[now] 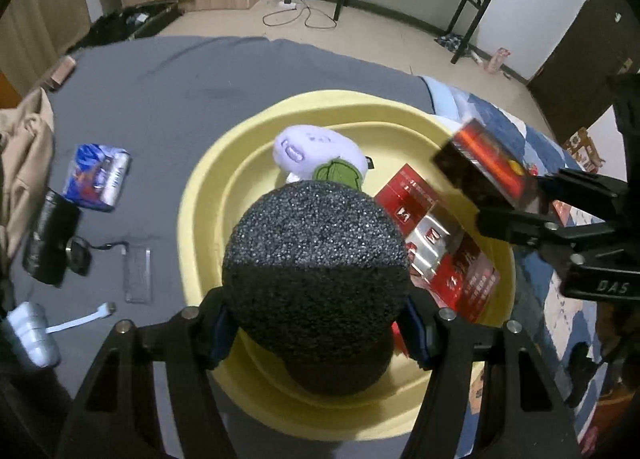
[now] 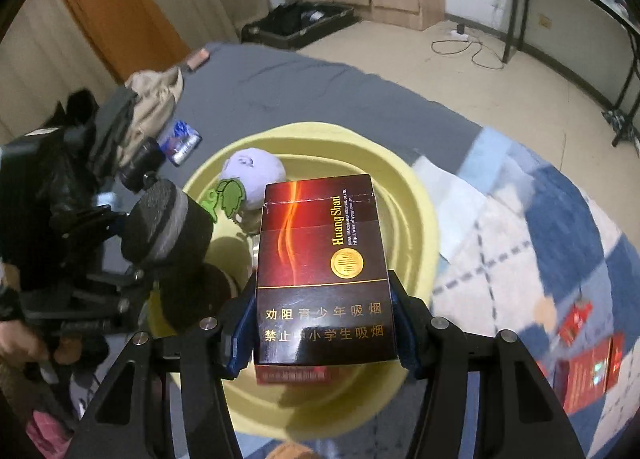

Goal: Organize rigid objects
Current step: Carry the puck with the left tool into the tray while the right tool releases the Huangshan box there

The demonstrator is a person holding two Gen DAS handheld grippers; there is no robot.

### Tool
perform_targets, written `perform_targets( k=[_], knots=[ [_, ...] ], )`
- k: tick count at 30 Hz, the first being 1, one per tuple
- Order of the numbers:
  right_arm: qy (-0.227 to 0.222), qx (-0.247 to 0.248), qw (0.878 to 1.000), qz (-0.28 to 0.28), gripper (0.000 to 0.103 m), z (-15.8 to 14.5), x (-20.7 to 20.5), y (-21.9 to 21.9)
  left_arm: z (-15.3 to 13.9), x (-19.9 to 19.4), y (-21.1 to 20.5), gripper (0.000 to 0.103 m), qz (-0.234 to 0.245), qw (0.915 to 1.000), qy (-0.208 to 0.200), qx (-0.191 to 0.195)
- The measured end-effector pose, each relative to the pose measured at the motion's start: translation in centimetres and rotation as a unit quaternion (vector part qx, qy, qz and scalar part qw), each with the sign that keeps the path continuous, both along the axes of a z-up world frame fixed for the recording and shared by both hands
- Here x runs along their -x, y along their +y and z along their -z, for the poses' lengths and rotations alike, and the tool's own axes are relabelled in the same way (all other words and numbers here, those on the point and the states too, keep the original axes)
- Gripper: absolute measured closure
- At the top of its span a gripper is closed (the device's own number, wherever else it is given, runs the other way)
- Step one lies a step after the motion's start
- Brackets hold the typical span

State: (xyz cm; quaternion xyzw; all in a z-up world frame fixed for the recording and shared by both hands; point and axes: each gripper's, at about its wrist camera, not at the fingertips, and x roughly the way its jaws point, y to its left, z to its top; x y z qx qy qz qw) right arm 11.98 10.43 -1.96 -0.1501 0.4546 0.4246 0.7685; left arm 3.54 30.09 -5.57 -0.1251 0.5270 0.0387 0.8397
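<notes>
The dark cigarette box (image 2: 322, 279) sits in the right tool (image 2: 322, 323), whose pads squeeze its two long sides tight, so it stays flat with its label facing up. The left tool (image 1: 316, 333) holds a black foam ball (image 1: 316, 263) the same way, pinched on both sides, jaws about half wide.

Both tools point down over the yellow tub (image 1: 200, 195) on the bed (image 1: 160, 99), which looks like the place where things get sorted. Seen from the left tool, the dark box hangs at about 2 o'clock, near the tub's rim. Inside the tub lie a purple plush toy (image 1: 308, 149) at 12 o'clock and red boxes (image 1: 440, 235) at 3 o'clock.

Out on the grey bed cover, at 9 o'clock, wait a blue packet (image 1: 96, 175), a black roll (image 1: 50, 239) and a clear case (image 1: 138, 275). I think both held things get dropped in next.
</notes>
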Motion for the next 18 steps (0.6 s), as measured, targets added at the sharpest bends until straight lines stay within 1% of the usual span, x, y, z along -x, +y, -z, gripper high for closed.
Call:
perform_targets(
  k=[3, 5, 9, 11, 12, 13, 14, 16, 18],
  knots=[
    [-0.003, 0.019, 1.0, -0.001, 0.047, 0.8, -1.0, 2.2, 1.1, -1.1, 0.6, 0.035, -0.009, 0.9998, 0.013, 0.008],
    [0.011, 0.025, 1.0, -0.002, 0.047, 1.7, -1.8, 3.3, 1.2, -1.4, 1.0, 0.035, -0.013, 0.9996, 0.012, 0.022],
    [0.014, 0.038, 0.999, -0.006, 0.047, 3.7, -2.7, 5.3, 1.3, -2.0, 1.1, 0.034, -0.013, 0.9998, 0.007, 0.015],
    [0.021, 0.03, 0.999, -0.009, 0.046, 4.3, -2.9, 6.0, 2.0, -2.2, 1.5, 0.029, -0.016, 0.9995, 0.017, 0.022],
    [0.021, 0.032, 0.999, -0.01, 0.046, 4.5, -2.9, 6.3, 2.2, -2.0, 1.5, 0.022, -0.02, 0.9993, 0.019, 0.023],
    [0.021, 0.033, 0.999, -0.013, 0.044, 4.6, -2.9, 6.5, 2.3, -1.9, 1.5, 0.018, -0.025, 0.9993, 0.015, 0.022],
    [0.022, 0.032, 0.999, -0.017, 0.034, 4.8, -2.8, 6.8, 2.1, -1.5, 1.5, 0.013, -0.033, 0.9993, 0.0, 0.017],
    [0.02, 0.022, 0.999, -0.017, 0.029, 4.6, -2.8, 6.5, 1.5, -0.9, 1.5, 0.004, -0.039, 0.9989, -0.021, 0.014],
    [0.009, -0.001, 1.0, -0.016, 0.02, 3.5, -2.5, 5.3, 0.5, -0.4, 1.7, 0.001, -0.051, 0.9978, -0.041, 0.013]
  ],
)
